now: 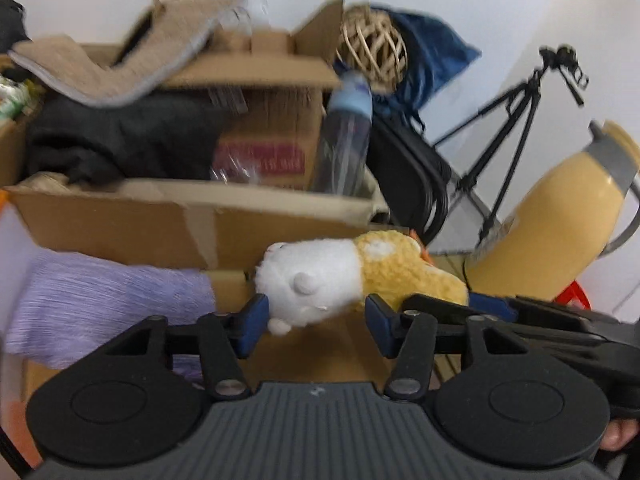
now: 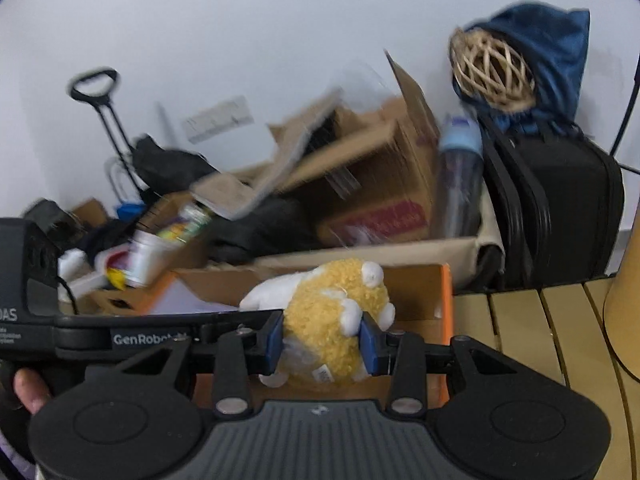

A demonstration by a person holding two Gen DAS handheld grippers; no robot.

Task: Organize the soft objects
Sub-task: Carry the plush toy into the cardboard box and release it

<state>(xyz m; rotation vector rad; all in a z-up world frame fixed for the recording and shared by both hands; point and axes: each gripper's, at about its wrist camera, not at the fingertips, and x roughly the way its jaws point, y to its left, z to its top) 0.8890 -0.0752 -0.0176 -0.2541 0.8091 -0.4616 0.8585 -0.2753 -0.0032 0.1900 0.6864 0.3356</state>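
Note:
A yellow and white plush toy hangs over an open cardboard box. My left gripper has its blue pads on either side of the toy's white end and grips it. My right gripper is shut on the toy's yellow body, above an orange-edged box. The right gripper also shows at the right of the left wrist view. A folded lavender cloth lies in the box at the left.
Cardboard boxes hold a beige mat, dark clothes and a clear bottle. A wicker ball on a blue bag, a black case, a tripod, a yellow flask, a slatted table.

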